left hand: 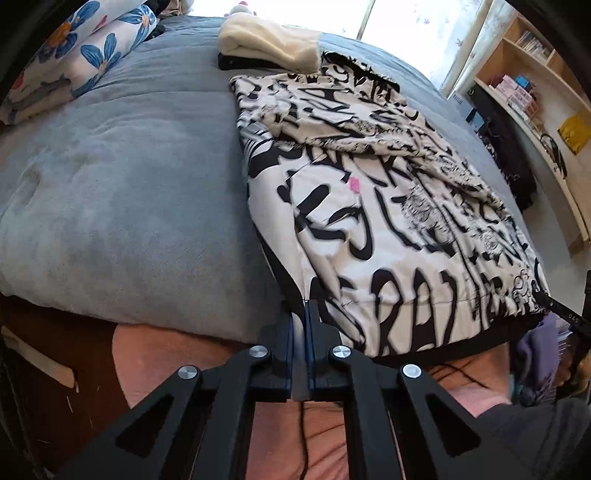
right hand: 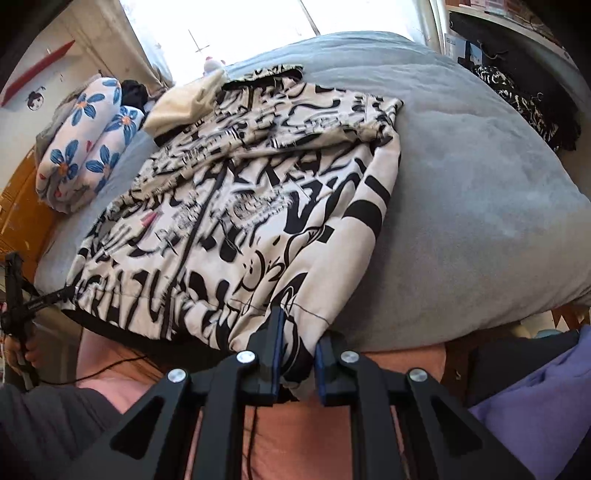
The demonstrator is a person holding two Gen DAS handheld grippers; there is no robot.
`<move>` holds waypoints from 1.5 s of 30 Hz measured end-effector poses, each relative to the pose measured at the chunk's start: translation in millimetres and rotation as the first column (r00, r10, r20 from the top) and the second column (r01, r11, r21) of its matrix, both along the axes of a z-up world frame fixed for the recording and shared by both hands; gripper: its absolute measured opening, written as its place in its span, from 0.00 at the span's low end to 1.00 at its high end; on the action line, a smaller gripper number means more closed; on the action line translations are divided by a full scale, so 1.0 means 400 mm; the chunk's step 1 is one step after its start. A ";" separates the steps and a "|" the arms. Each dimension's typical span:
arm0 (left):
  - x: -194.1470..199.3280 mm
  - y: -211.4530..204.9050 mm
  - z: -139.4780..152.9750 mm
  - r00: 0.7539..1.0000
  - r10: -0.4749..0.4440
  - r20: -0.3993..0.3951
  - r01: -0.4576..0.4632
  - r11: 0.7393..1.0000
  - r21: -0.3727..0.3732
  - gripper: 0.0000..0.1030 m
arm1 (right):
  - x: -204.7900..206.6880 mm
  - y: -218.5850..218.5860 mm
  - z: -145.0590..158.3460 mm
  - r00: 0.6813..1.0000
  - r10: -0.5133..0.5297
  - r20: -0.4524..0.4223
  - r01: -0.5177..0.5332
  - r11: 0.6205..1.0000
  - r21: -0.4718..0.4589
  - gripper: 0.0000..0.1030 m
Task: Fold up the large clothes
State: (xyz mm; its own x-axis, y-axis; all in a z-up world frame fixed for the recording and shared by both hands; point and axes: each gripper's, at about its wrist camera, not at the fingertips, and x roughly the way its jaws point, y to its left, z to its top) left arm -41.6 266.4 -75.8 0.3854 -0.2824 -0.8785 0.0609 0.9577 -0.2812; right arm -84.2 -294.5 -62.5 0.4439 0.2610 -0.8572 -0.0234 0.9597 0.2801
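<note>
A big jacket (left hand: 388, 206) with black scribbles on a pale cloth lies spread on a gray blanket (left hand: 122, 192) on the bed. Its bottom edge hangs a little over the near side of the bed, and its top end reaches toward the bright window (right hand: 221, 26). The left tool (left hand: 306, 314) has its two fingers pressed tight together on the near left corner of the jacket's bottom edge — it is pinching the cloth. The right tool (right hand: 299, 332) is only partly closed, with a thick bunch of the jacket's bottom edge sitting between its two fingers, so it is holding the near right corner. In the right wrist view the left tool (right hand: 55, 295) shows far off at the other corner of the same edge. A cream fuzzy cloth (left hand: 269, 42) lies folded at the far end of the jacket, touching its top. A rolled quilt with blue flowers (left hand: 88, 55) sits on the far left side of the bed, well apart from the jacket. Wooden shelves (left hand: 535, 74) with small boxes stand beside the bed on the right. Something purple (right hand: 535, 398) lies low on the right — it is too blurry to tell what it is.
</note>
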 end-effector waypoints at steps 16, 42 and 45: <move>0.361 -0.053 0.234 0.968 0.124 0.217 -0.094 0.985 -0.147 0.03 | 0.379 -0.065 0.221 0.967 -0.179 0.181 0.129 0.958 0.257 0.12; 1.009 -0.104 -0.116 0.995 0.052 0.089 -0.051 0.999 -0.018 0.70 | 1.006 -0.123 -0.231 0.985 -0.132 -0.112 0.140 0.988 0.060 0.50; 1.023 -0.103 -0.146 0.997 0.007 0.077 -0.006 1.000 -0.017 0.71 | 1.011 -0.108 -0.257 0.989 -0.104 -0.101 0.110 0.992 0.056 0.49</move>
